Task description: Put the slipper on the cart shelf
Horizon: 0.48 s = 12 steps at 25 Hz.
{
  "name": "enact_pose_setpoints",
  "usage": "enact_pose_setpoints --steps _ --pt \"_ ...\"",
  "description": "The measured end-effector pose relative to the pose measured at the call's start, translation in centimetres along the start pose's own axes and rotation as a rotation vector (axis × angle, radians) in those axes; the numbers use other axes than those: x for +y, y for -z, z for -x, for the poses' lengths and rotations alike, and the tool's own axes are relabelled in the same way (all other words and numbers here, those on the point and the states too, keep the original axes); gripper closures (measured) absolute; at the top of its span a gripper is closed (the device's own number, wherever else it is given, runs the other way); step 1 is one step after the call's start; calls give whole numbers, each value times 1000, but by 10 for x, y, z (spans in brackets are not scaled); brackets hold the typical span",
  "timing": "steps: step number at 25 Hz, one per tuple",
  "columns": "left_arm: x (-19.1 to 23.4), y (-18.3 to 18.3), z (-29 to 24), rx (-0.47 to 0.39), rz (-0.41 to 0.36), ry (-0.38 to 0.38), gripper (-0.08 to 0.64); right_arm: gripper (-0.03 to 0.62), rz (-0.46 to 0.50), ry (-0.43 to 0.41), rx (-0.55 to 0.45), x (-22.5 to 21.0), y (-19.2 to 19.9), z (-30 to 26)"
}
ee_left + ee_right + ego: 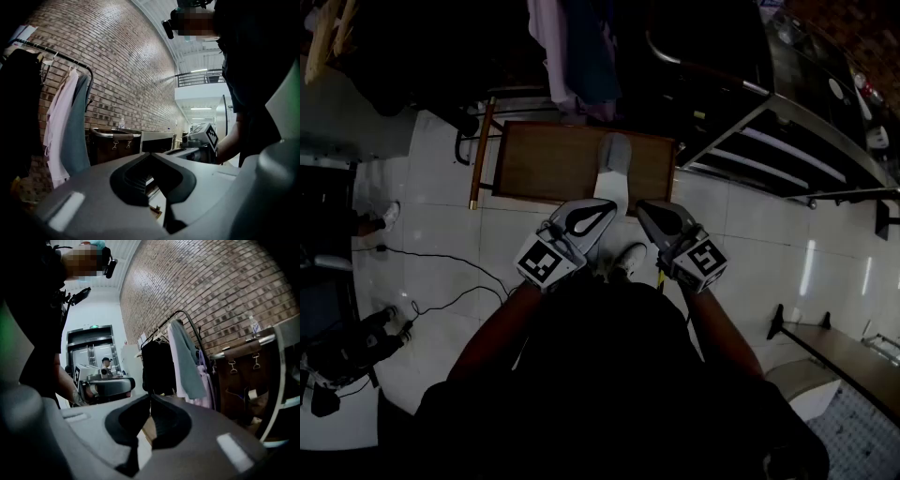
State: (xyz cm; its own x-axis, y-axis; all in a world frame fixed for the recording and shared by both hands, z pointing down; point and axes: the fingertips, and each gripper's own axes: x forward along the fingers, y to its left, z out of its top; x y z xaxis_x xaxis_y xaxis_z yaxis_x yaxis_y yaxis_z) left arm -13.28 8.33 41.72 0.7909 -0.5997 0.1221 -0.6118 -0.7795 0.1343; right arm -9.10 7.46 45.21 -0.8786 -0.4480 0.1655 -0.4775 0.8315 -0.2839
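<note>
Seen from above in dim light, a person stood on a white tiled floor [741,225] with a hand-held gripper in each hand, both pointing away from the body. The left gripper [611,203] had its jaws closed tip to tip with nothing between them; its own view showed the two tips meeting over an empty hollow. The right gripper [643,207] was likewise closed and empty, its tips pressed together.

Just beyond the grippers stood a brown wooden cart shelf [544,164]. The slipper [614,169], pale grey and white, lay on that shelf right of its middle, lengthwise from far to near, its near end at the shelf's near edge. That end sat just beside the left gripper's tip; whether they touched could not be told.

The person's light shoe [630,259] showed on the floor between the two grippers. A dark cable [441,258] trailed across the tiles at the left. Beyond the shelf, garments [577,47] hung on a rack in front of a brick wall [122,61].
</note>
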Motion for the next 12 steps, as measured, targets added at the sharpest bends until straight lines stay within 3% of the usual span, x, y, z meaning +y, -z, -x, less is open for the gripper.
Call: enact_pose_setpoints --steps 6,12 --pt "0 16 -12 41 -20 -20 558 588 -53 -49 53 -17 24 -2" --pt "13 33 -18 76 -17 -8 558 584 -133 -12 126 -38 59 -15"
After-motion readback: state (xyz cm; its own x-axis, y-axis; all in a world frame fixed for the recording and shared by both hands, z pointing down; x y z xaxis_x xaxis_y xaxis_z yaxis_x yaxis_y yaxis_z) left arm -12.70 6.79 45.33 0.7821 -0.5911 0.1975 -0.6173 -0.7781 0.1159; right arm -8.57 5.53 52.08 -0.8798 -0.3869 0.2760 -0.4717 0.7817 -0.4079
